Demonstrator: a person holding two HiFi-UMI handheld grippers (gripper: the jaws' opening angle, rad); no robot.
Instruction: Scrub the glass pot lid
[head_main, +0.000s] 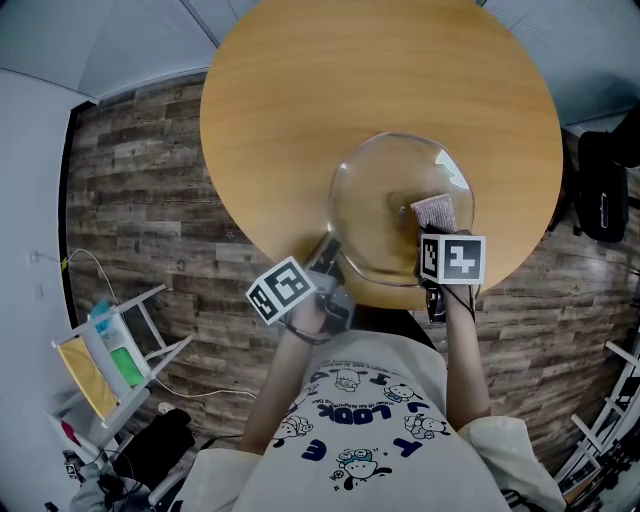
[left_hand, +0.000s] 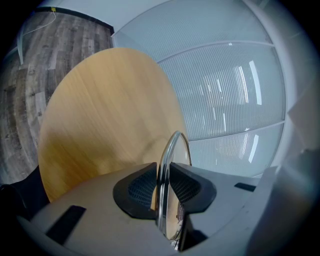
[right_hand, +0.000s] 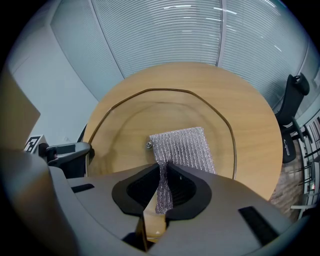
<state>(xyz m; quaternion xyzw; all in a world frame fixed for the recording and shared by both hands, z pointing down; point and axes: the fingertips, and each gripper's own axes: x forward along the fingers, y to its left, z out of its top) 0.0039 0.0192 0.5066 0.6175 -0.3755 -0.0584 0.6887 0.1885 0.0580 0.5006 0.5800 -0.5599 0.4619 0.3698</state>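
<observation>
Round wooden tabletop (head_main: 300, 90) over a plank floor (head_main: 140, 200). The glass lid (head_main: 372, 205) is over the tabletop's near edge, right in front of you. Your left claw (left_hand: 162, 189) is clamped on the lid's metal rim at its near-left side, rim edge-on between the pads. Your right claw (right_hand: 163, 186), at the lid's near-right, is closed tight on a silver mesh scrubber (right_hand: 184, 147). The scrubber lies spread against the glass just right of the lid's centre screw (right_hand: 149, 145).
</observation>
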